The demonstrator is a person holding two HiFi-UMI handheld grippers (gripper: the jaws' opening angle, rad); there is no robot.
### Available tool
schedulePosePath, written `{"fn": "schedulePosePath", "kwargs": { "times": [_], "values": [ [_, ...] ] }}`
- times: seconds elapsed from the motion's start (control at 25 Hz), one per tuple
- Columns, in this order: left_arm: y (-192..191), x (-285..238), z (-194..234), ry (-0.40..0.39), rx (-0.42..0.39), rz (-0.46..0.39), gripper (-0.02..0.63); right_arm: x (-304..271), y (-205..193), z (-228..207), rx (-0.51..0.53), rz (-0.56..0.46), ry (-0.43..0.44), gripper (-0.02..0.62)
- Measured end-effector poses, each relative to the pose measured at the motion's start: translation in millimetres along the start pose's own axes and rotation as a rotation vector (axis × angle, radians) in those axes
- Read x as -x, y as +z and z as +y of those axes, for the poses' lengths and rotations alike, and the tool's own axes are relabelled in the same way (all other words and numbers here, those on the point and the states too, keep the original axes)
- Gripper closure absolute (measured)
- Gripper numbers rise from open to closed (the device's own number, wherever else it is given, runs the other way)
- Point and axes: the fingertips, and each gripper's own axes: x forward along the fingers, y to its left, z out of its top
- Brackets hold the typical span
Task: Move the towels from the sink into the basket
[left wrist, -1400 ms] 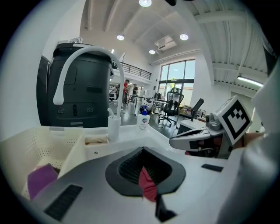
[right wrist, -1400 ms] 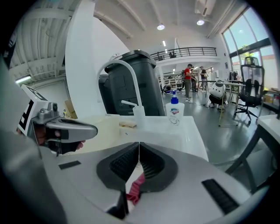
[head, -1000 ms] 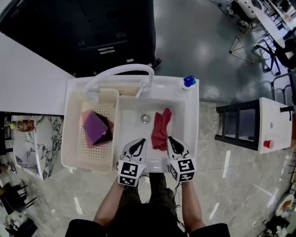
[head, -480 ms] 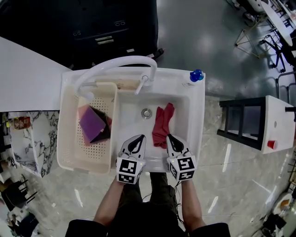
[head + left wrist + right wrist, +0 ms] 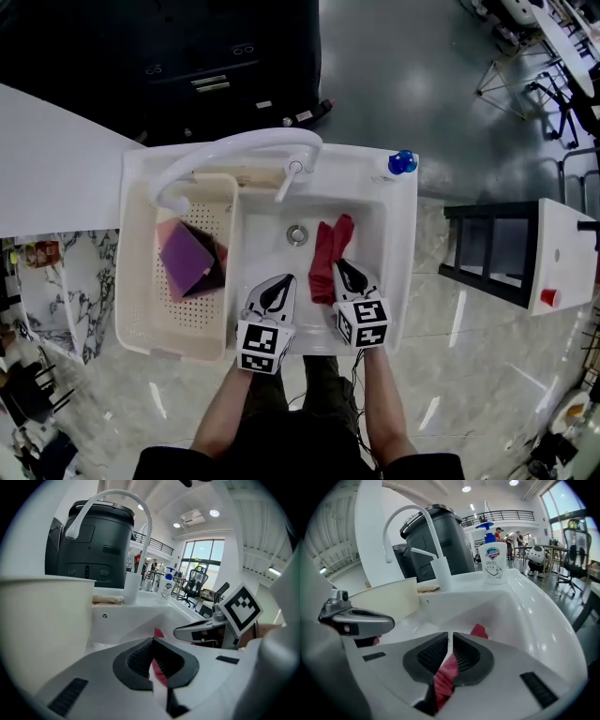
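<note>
A red towel [image 5: 325, 255] lies crumpled in the white sink [image 5: 401, 246], right of the drain. A cream basket [image 5: 134, 281] fills the sink's left part and holds a purple towel [image 5: 186, 256] on top of darker ones. My right gripper [image 5: 339, 266] is shut, low over the near end of the red towel [image 5: 479, 631], which shows under the jaws; nothing is gripped. My left gripper [image 5: 284, 281] is shut too, over the sink's near wall just left of the towel. In the left gripper view a strip of red towel [image 5: 158, 633] shows past my left gripper [image 5: 152, 641].
A white faucet [image 5: 234, 145] arches from the back rim over the basket. A soap bottle with a blue pump [image 5: 401, 162] stands at the back right corner. A dark bin [image 5: 234, 56] is behind the sink, and a black-and-white side table [image 5: 534, 253] to the right.
Both grippers have sunk toward the sink. The right one moved forward over the near end of the red towel. Both stayed shut; the towels have not moved.
</note>
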Motion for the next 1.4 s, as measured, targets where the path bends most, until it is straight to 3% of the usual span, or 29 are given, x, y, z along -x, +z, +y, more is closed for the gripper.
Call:
{"fn": "schedulePosePath", "kwargs": {
  "times": [0.12, 0.24, 0.68, 1.4],
  "values": [
    [-1.4, -3.3, 2.3, 0.000, 0.016, 0.003, 0.603, -13.2, -3.2, -5.7, -0.011, 0.018, -0.018, 0.558],
    [-0.9, -6.6, 5.3, 0.004, 0.022, 0.000, 0.603, -26.7, -7.4, -12.6, -0.037, 0.043, -0.027, 0.497],
    [1.3, -16.8, 8.9, -0.015, 0.035, 0.028, 0.603, -67.8, -24.6, -34.1, -0.090, 0.142, -0.055, 0.428],
    [-6.7, -28.6, 15.4, -0.038, 0.057, 0.060, 0.603, -99.2, -54.1, -38.0, -0.135, 0.252, -0.079, 0.425]
  ]
}}
